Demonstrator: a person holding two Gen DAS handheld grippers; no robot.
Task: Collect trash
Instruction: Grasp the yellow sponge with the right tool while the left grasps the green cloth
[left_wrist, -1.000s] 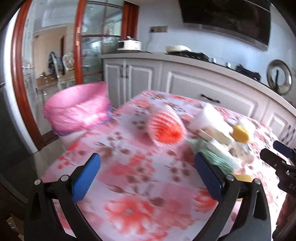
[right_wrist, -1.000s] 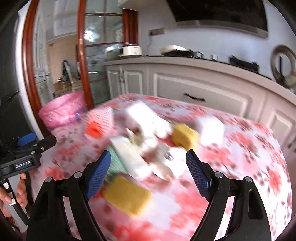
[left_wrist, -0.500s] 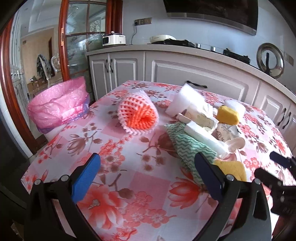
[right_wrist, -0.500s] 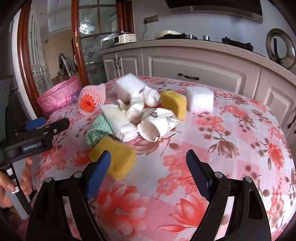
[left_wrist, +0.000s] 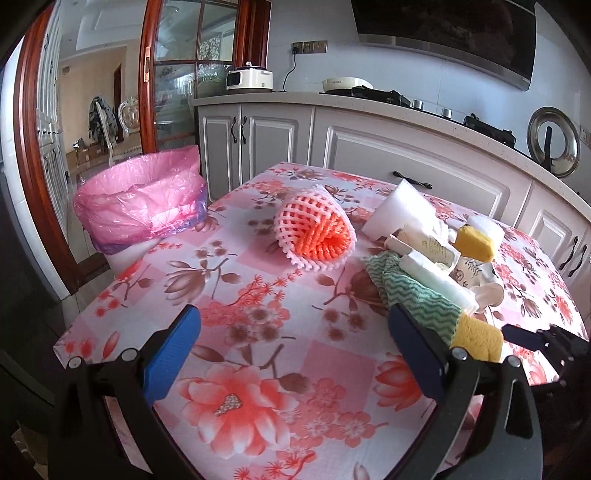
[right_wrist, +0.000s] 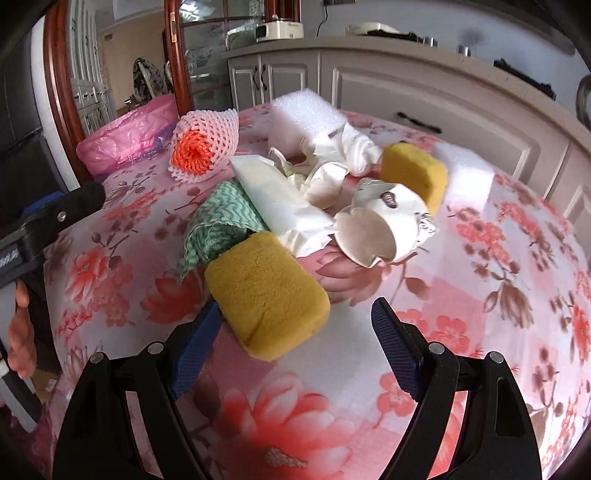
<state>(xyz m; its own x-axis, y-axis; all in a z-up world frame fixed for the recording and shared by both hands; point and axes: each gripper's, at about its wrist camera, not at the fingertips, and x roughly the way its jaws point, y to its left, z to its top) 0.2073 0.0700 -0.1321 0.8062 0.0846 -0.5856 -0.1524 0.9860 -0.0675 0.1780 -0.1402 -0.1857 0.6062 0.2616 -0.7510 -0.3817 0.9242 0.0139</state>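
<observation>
A heap of trash lies on the flowered table (left_wrist: 258, 332): an orange-and-white foam net (left_wrist: 317, 230), a green wavy cloth (right_wrist: 218, 221), crumpled white wrappers (right_wrist: 288, 206), a crushed paper cup (right_wrist: 380, 221), white foam blocks (right_wrist: 306, 114) and two yellow sponges. My right gripper (right_wrist: 295, 343) is open just above the near yellow sponge (right_wrist: 266, 291), whose near end sits between the fingers without touching the pads. My left gripper (left_wrist: 291, 354) is open over bare tablecloth, short of the foam net. A bin with a pink bag (left_wrist: 142, 199) stands off the table's left edge.
White kitchen cabinets (left_wrist: 369, 147) and a counter with appliances run behind the table. A wooden glass door (left_wrist: 155, 74) stands at the left. A hand (right_wrist: 20, 332) holding the left gripper's handle shows at the left of the right wrist view.
The right gripper has dropped and tilted down toward the near yellow sponge, which now fills the space between its fingers. The left view has steadied, settling on the bin and foam net.
</observation>
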